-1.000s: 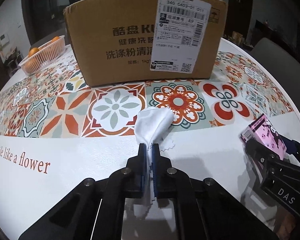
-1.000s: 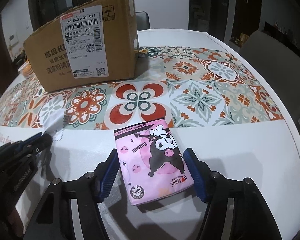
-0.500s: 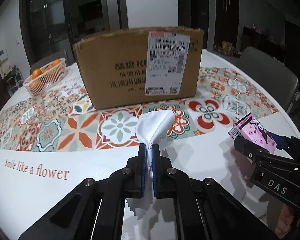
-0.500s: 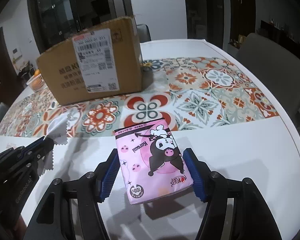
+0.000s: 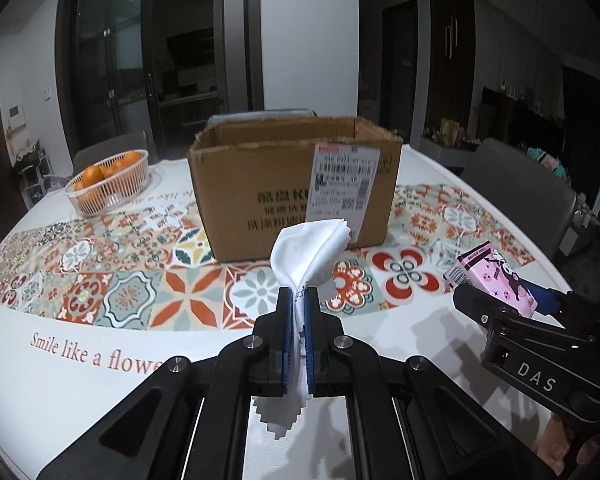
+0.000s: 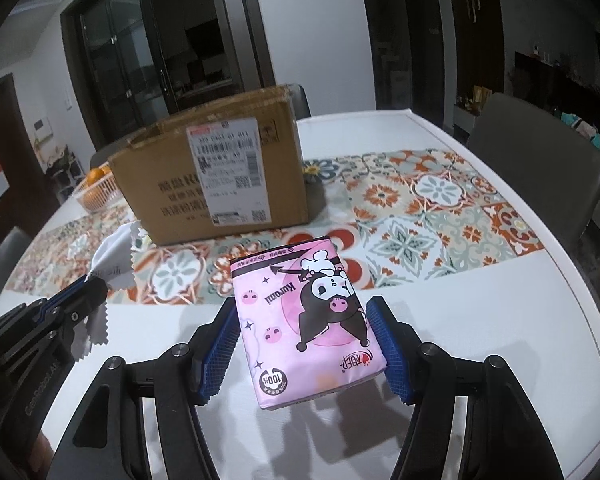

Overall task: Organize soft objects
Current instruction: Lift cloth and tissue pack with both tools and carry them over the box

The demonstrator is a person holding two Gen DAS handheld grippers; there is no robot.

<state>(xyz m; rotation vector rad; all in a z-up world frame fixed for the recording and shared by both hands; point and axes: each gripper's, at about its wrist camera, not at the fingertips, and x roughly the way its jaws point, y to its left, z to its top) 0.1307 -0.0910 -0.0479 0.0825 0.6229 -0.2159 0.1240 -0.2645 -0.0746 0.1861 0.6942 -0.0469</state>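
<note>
At the lower centre of the left wrist view, the left tool (image 5: 296,300) is clamped narrow on a white cloth (image 5: 310,248) with zigzag-cut edges, which fans out above the blue pads and hangs below them, clear of the counter (image 5: 80,392). In the right wrist view the right tool (image 6: 304,320) grips a pink tissue pack (image 6: 306,320) between its blue pads, held above the counter; the pack shows a cartoon figure, the word "Kuromi" and a "100%" badge. An open cardboard box (image 5: 296,184) stands at the centre of both views on the patterned tile print, bearing a white shipping label with barcodes and blurred Chinese print. "Smile like a flower" is written at the lower left. A basket of oranges (image 5: 108,184) sits at the left. The right tool's body reads "DAS".
</note>
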